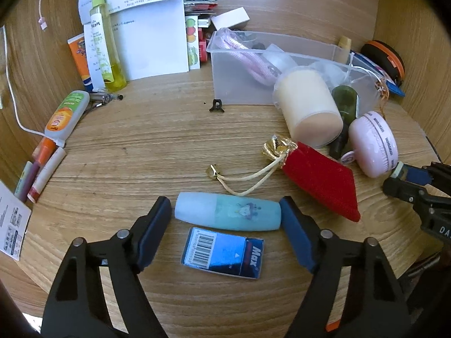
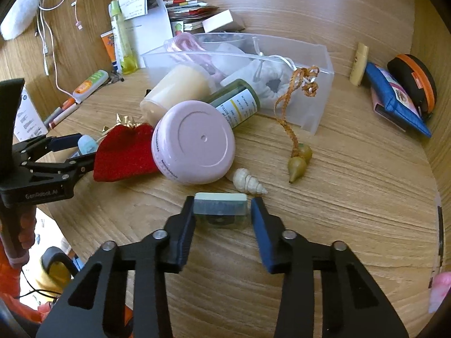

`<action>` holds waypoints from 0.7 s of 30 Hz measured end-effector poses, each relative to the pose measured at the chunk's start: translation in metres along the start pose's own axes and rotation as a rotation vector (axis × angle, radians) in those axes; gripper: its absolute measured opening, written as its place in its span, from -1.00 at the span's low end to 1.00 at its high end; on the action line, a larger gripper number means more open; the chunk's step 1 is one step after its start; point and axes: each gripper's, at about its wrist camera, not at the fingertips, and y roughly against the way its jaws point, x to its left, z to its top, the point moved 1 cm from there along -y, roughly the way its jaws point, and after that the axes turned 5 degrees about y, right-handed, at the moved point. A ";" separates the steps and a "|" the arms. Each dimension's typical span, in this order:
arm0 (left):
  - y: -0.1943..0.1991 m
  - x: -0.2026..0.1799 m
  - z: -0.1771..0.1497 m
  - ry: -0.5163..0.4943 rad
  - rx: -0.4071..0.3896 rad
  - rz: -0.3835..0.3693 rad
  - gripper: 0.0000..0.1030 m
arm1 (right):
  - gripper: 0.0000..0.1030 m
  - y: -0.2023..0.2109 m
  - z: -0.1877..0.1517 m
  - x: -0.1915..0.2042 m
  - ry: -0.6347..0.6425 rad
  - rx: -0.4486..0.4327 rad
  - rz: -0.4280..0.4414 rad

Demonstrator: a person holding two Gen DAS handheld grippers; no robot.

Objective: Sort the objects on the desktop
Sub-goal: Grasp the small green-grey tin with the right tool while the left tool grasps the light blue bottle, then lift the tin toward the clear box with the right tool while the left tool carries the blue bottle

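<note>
Left wrist view shows the left tool (image 1: pixel 225 214) straddling a pale blue bottle (image 1: pixel 227 214) that lies on its side on the wooden worktop (image 1: pixel 141 146), the right pad touching the bottle's end and the left pad a sliver short of the cap, so the tool is spread rather than pinching. Just in front of the bottle, nearer the camera, lies a blue Max box (image 1: pixel 224 256), which the right wrist view never shows. Beyond the bottle and to its right sits a red pouch (image 1: pixel 321 180) with a gold neck and cream cord, then a pink round case (image 1: pixel 373 143) and a clear plastic bin (image 1: pixel 282 67) farther back. Right wrist view alone shows the right tool (image 2: pixel 222 211) pinching a small pale green block (image 2: pixel 221 207) between its pads, with a cream spiral shell (image 2: pixel 249 183) just behind the block and an orange cord with two olive beads (image 2: pixel 298 160) trailing out of the bin. From that side the bottle shows only as a blue tip (image 2: pixel 86 145) left of the pouch, between the left tool's fingers.
</note>
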 end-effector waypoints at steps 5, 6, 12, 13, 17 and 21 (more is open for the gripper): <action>0.002 0.001 -0.003 0.004 -0.029 0.005 0.41 | -0.40 0.001 0.002 0.001 0.002 -0.002 0.000; 0.002 0.001 -0.004 0.010 -0.029 0.005 0.41 | -0.40 0.001 0.002 0.000 0.002 -0.004 0.000; 0.006 0.006 0.000 0.040 -0.035 -0.008 0.41 | -0.40 0.010 0.006 -0.006 -0.008 -0.028 0.003; 0.008 0.007 0.001 0.047 -0.037 -0.017 0.41 | -0.40 0.012 0.006 -0.008 -0.012 -0.031 0.006; 0.021 0.007 0.007 0.074 -0.074 -0.034 0.41 | -0.40 0.019 0.011 -0.016 -0.019 -0.053 0.006; 0.033 0.006 0.015 0.084 -0.109 -0.041 0.41 | -0.40 0.026 0.018 -0.026 -0.044 -0.076 0.021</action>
